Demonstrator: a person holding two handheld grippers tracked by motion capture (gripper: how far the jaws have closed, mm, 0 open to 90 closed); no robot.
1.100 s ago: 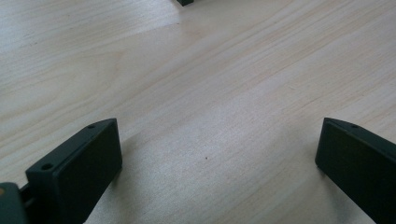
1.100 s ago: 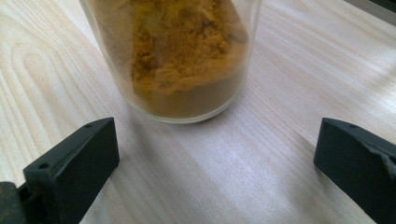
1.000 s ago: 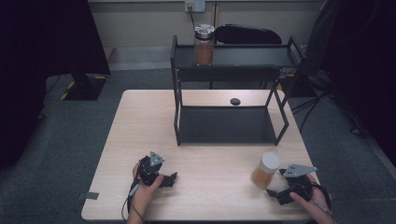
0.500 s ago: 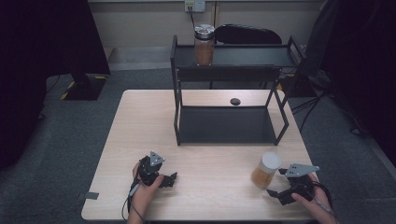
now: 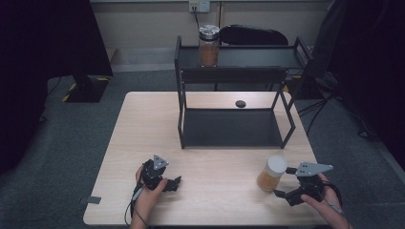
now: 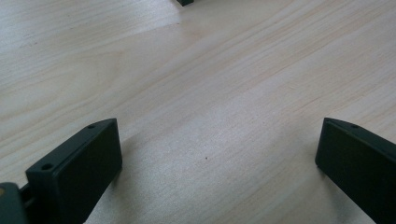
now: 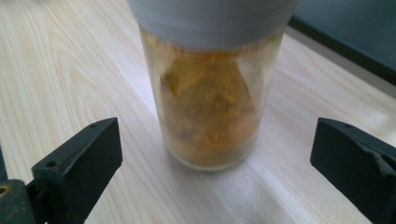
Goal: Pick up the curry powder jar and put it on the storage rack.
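A glass jar [image 5: 271,173] with a white lid, holding yellow-orange powder, stands upright on the wooden table near its front right. My right gripper [image 5: 285,184] sits just right of it, open. In the right gripper view the jar [image 7: 208,112] stands a little beyond the wide-apart jaws of that gripper [image 7: 215,140], untouched. My left gripper [image 5: 173,183] rests low over the front left of the table, held by a hand. Its view has the left gripper [image 6: 217,140] open over bare wood, with nothing between the jaws.
A black two-tier rack [image 5: 234,129] stands at the table's middle back. A second jar [image 5: 208,46] with a silver lid and brown contents is on its top shelf. A small dark round object [image 5: 240,103] lies on the table behind the rack.
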